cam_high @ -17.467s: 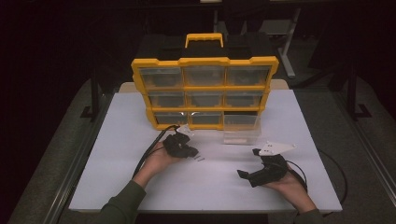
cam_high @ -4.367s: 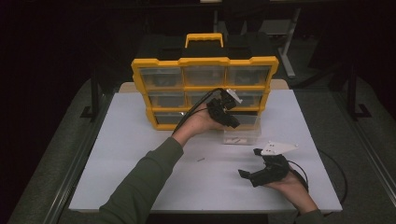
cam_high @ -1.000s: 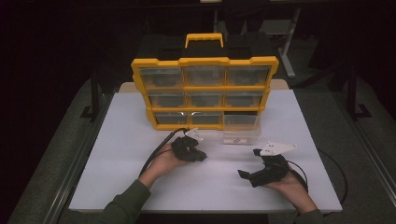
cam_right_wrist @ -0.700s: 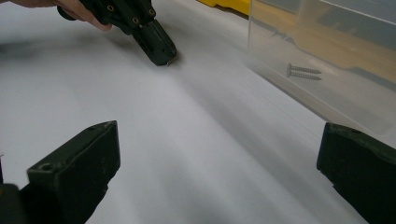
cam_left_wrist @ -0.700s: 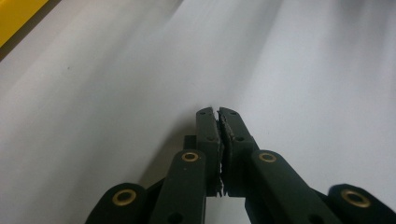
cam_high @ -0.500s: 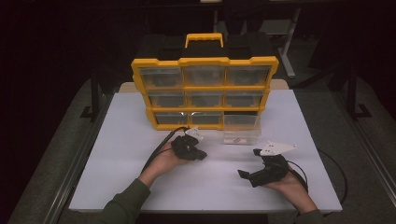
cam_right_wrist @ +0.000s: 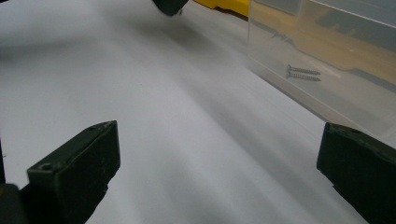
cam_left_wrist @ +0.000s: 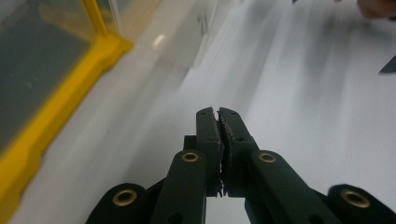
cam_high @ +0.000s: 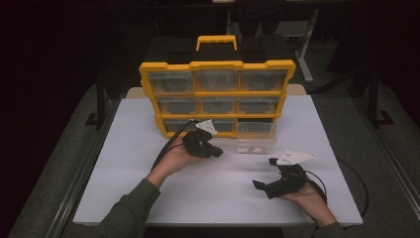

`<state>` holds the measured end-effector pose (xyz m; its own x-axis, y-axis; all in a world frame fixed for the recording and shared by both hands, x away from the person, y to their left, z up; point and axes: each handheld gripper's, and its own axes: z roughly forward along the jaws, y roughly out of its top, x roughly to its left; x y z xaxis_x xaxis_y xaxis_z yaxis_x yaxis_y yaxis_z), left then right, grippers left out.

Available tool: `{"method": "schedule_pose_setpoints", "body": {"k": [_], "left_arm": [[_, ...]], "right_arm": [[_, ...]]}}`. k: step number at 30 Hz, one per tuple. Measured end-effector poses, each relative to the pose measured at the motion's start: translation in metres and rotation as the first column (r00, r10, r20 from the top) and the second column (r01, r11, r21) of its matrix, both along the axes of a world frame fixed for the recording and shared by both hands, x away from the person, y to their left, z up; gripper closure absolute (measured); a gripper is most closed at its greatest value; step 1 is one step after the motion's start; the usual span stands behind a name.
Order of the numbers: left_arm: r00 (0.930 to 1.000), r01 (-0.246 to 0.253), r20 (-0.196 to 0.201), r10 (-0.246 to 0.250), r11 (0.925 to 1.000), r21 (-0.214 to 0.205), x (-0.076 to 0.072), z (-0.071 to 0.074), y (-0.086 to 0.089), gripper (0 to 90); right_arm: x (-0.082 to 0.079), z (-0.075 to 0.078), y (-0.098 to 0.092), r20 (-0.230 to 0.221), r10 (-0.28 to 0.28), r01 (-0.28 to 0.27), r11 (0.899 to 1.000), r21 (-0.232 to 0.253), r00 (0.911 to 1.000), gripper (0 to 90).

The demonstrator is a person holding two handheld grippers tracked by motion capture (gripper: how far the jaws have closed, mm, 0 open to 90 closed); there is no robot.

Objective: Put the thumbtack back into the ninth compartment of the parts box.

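the left gripper point(cam_left_wrist: 218, 112) is held with jaws pressed together, empty; just beyond it, a clear plastic drawer point(cam_high: 256, 144) with two screws point(cam_right_wrist: 303, 73) is seen. the right gripper point(cam_right_wrist: 219, 163) is held with jaws wide apart.

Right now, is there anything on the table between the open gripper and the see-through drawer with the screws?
No. In the right gripper view, only bare white table lies between the right gripper and the clear drawer.

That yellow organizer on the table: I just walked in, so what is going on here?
A person works before the yellow organizer with clear plastic drawers, a tool in each hand. One clear plastic drawer stands out on the white table, two screws inside. The left tool is shut on nothing beside the organizer; the right tool rests open, facing that drawer.
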<state>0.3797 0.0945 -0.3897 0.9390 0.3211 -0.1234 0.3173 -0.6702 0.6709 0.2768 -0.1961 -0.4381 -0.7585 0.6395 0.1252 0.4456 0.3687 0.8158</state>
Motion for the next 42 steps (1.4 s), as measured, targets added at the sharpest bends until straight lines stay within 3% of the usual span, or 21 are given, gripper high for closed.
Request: {"method": "schedule_pose_setpoints", "body": {"k": [15,24,36,42], "left_arm": [[0.998,0.055,0.034,-0.054,0.9984,-0.014,0.023,0.043,-0.031,87.5],[0.9966,0.068,0.047,-0.067,0.9975,-0.02,0.032,0.055,-0.054,87.5],[0.9953,0.081,0.054,-0.081,0.9966,-0.007,0.04,0.052,-0.082,87.5],[0.9963,0.078,0.036,-0.079,0.9968,0.018,0.045,0.036,-0.097,87.5]], "right_arm": [[-0.001,0.0,-0.001,-0.001,-0.006,0.006,1.0,0.003,1.0,0.0],[0.0,0.0,-0.001,-0.001,-0.006,0.006,1.0,-0.001,1.0,0.0],[0.0,0.0,-0.001,0.001,-0.005,0.005,1.0,-0.001,1.0,0.0],[0.0,0.0,-0.001,0.001,-0.005,0.005,1.0,0.001,1.0,0.0]]}}
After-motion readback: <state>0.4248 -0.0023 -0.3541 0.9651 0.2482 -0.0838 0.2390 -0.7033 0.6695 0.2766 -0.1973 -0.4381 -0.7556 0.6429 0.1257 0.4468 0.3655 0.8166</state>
